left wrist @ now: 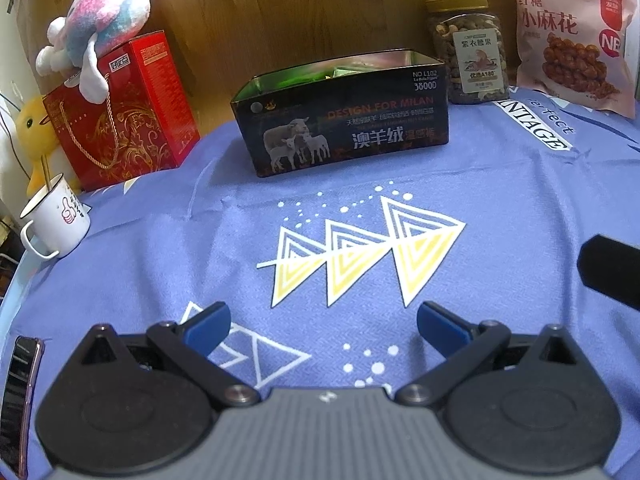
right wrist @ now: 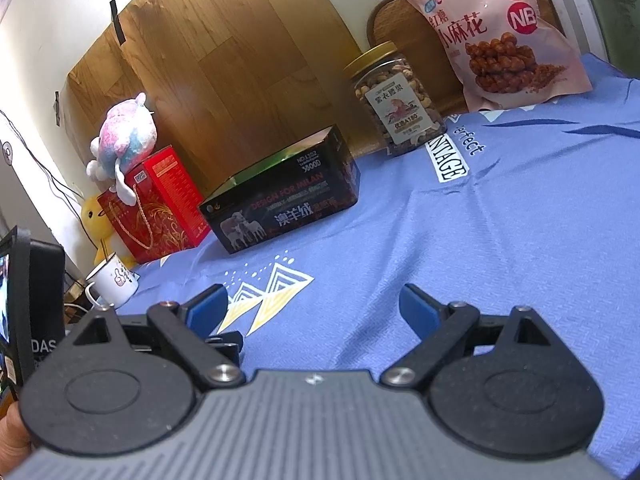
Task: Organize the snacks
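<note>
- Blue-violet cloth (left wrist: 500, 208) with white and yellow triangles is covering the tabletop, and both tools are hovering above it at the near side.
- Left tool (left wrist: 323, 326) is standing wide, with its two blue fingertips (left wrist: 208, 326) far apart and nothing between them.
- Right tool (right wrist: 314, 312) is also standing wide and is holding nothing; part of it is showing as a black shape at the right edge of the left view.
- Black tin box (left wrist: 344, 120) with a sheep picture is sitting open-topped at the far middle of the cloth, and something green is showing inside it, though the contents are too hidden to name.
- Clear jar of nuts (left wrist: 466, 50) with a gold lid is standing upright just to the right of the tin, behind it.
- Pink snack bag (left wrist: 572, 36) is standing near the jar, further to the right, leaning back.
- Red gift box (left wrist: 124, 112) with a rope handle is sitting left of the tin, and a pink-and-blue plush toy (left wrist: 106, 16) is lying on top of it.
- White enamel mug (left wrist: 54, 220) is standing at the left edge of the cloth, in front of a yellow plush toy (left wrist: 34, 128).
- Phone (left wrist: 18, 396) is lying at the near left edge.
</note>
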Motion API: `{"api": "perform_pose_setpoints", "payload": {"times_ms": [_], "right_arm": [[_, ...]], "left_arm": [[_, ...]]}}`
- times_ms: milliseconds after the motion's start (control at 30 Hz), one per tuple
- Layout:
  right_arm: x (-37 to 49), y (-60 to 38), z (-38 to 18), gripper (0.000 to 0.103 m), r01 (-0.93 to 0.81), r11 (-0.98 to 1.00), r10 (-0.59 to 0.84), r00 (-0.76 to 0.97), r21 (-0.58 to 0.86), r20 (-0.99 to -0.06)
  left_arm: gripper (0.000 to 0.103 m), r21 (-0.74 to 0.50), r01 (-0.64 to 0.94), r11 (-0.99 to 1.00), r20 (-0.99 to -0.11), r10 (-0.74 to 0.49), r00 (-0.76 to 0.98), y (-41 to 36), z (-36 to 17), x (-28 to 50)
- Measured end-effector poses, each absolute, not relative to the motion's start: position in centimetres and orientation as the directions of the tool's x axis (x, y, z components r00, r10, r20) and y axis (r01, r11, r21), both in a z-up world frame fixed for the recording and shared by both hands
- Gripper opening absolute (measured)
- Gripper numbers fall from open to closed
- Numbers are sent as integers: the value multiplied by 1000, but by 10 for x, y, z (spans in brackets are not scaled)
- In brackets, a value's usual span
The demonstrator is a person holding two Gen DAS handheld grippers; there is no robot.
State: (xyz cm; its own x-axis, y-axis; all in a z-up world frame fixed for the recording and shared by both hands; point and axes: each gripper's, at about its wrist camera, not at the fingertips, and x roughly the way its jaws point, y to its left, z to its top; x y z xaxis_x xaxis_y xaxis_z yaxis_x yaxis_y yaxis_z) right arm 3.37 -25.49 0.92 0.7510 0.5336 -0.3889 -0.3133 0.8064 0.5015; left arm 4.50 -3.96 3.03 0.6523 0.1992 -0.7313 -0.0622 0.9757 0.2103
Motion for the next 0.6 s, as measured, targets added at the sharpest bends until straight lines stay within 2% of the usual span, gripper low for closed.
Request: {"api": "perform_pose_setpoints", "payload": {"times_ms": [600], "right_arm": [[36,-254,9,94,-315,805,537,748,502,-390]], "left_arm": [[103,209,-67,976,-727,201,657,-39,31,44]]}}
